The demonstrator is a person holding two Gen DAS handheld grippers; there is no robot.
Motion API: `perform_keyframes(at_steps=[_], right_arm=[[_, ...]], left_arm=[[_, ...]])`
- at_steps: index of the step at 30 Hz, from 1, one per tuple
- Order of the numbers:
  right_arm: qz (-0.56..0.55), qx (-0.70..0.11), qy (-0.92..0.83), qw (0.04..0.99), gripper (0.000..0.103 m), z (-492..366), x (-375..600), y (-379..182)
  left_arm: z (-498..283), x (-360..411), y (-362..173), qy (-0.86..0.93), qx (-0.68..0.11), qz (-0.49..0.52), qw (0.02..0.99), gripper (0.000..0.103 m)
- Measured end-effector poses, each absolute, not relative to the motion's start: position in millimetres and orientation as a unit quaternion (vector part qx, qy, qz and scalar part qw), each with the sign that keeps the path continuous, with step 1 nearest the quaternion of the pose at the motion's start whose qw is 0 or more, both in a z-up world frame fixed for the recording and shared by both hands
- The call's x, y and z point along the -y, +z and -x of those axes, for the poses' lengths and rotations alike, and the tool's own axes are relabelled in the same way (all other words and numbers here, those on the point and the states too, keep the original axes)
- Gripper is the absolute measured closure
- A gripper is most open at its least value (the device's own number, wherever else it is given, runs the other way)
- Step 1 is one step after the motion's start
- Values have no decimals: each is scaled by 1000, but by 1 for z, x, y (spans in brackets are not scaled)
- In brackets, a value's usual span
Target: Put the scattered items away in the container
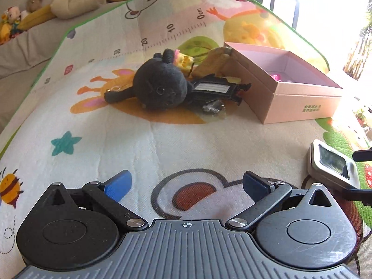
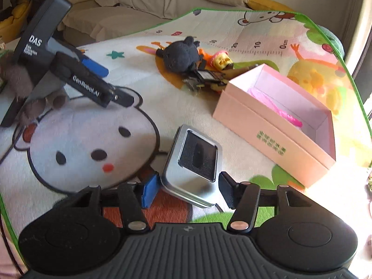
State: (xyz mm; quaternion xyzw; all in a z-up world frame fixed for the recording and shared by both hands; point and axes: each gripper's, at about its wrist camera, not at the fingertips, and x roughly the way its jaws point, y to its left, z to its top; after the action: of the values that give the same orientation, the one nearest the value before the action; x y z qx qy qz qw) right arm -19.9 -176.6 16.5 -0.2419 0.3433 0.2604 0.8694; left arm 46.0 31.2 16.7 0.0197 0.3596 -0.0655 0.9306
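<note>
- A pink cardboard box (image 2: 274,134) sits open on a cartoon-printed play mat (image 2: 93,139), with small green lettering on its long side.
- Inside the box lies something bright pink (image 2: 290,118); the right wrist view shows it along the floor of the box, while the left wrist view shows only a small corner of it.
- A silver tin with a clear window (image 2: 193,162) lies on the mat just in front of the box, apart from it.
- The right tool (image 2: 186,190) points down at the mat with the tin's near end between its pads. The blue pad (image 2: 150,190) sits right at the tin's left edge; the dark pad on the other side is close to its right edge. Whether the pads already press on the tin cannot be told.
- A pile of scattered items lies beside the far end of the box: a dark grey plush toy (image 1: 160,86), a black luggage tag (image 1: 214,88), a small yellow figure (image 1: 184,61) and a tan piece leaning against the box wall.
- The left tool (image 1: 186,183) hovers open over bare mat with nothing between its blue pads, well short of the pile.
- The right wrist view shows the left tool from the side, held by a gloved hand (image 2: 21,79).
- The left wrist view shows the tin at its right edge, and stuffed toys along a sofa (image 1: 23,46) behind the mat.
</note>
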Motion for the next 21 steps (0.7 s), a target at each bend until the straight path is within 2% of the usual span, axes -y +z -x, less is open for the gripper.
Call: perform_keyframes(at_steps=[2, 3, 8, 11, 14, 15, 16, 17, 18, 19, 21], right_arm=[[252, -339, 213, 881, 43, 18, 191, 10], [250, -333, 187, 890, 36, 16, 198, 8], [160, -327, 125, 923, 31, 2, 220, 8], [94, -320, 148, 931, 29, 6, 222, 8], [79, -312, 168, 932, 27, 10, 218, 6], [78, -312, 170, 931, 26, 11, 216, 4], [76, -314, 170, 931, 26, 11, 216, 2], [71, -318, 168, 930, 25, 10, 217, 0], [65, -323, 164, 930, 25, 8, 219, -2], [60, -328, 160, 929, 25, 6, 220, -4], [47, -336, 156, 928, 25, 2, 222, -7]], left_arm=[[-53, -19, 20, -75, -349, -32, 934, 0], [-58, -13, 22, -77, -341, -35, 936, 0], [-84, 13, 29, -88, -297, -66, 948, 0], [-95, 27, 27, -79, -270, -115, 953, 0], [-100, 39, 24, -74, -236, -178, 952, 1], [-101, 43, 22, -74, -231, -194, 951, 3], [-102, 47, 20, -77, -229, -211, 947, 21], [-104, 49, 18, -80, -233, -223, 943, 43], [-105, 51, 15, -80, -237, -228, 941, 44], [-107, 52, 13, -80, -238, -230, 940, 37], [-110, 55, 11, -82, -231, -234, 941, 36]])
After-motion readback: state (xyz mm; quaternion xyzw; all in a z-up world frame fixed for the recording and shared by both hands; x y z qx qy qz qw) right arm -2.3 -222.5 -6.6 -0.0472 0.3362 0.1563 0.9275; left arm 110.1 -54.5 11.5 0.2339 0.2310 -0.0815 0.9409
